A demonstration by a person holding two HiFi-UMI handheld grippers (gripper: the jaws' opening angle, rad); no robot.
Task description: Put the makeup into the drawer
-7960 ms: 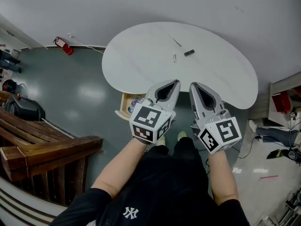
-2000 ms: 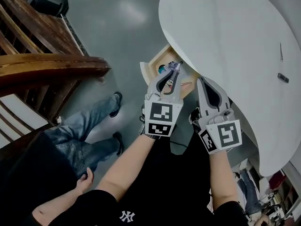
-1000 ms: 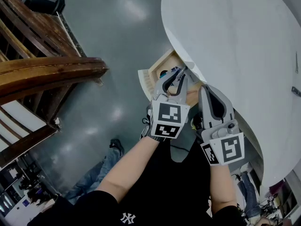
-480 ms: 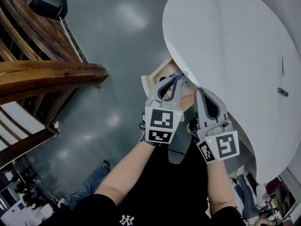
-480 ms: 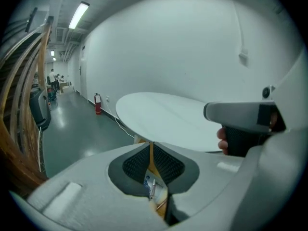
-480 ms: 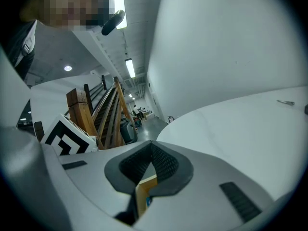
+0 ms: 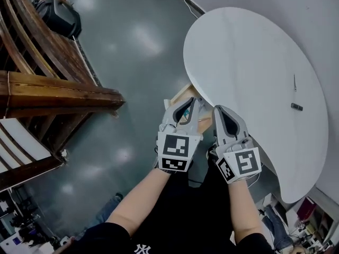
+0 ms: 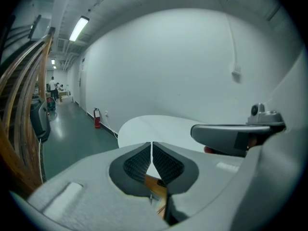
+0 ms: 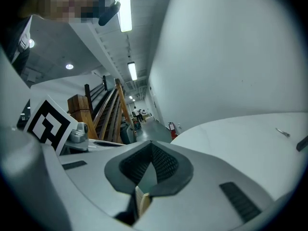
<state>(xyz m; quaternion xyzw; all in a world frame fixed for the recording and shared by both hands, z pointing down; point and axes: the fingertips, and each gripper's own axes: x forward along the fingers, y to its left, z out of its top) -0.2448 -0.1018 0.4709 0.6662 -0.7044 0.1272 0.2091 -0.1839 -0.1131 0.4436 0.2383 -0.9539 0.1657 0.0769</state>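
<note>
1. Overhead: left gripper (image 7: 193, 100) and right gripper (image 7: 216, 110) side by side, near each other but apart, tips toward the near rim of the white oval table (image 7: 249, 46).
2. Left jaws pressed together, ribbed pads meeting at the tip with only a thin slit below; nothing pinched.
3. Right jaws likewise closed tight, empty.
4. Light wooden drawer (image 7: 178, 93) sticking out from under the table rim, just beyond the left gripper's tips; inside mostly covered by the grippers, contents not readable.
5. Two small items on the far side of the table top: thin pale stick (image 7: 295, 82) and short dark piece (image 7: 296, 107), near each other, well apart from both grippers; too small to tell whether makeup.
6. Off the table: glossy grey floor (image 7: 132, 46), dark wooden staircase (image 7: 53, 91) at left, bare forearms (image 7: 139, 202) and black shirt (image 7: 185, 221) at the bottom.
</note>
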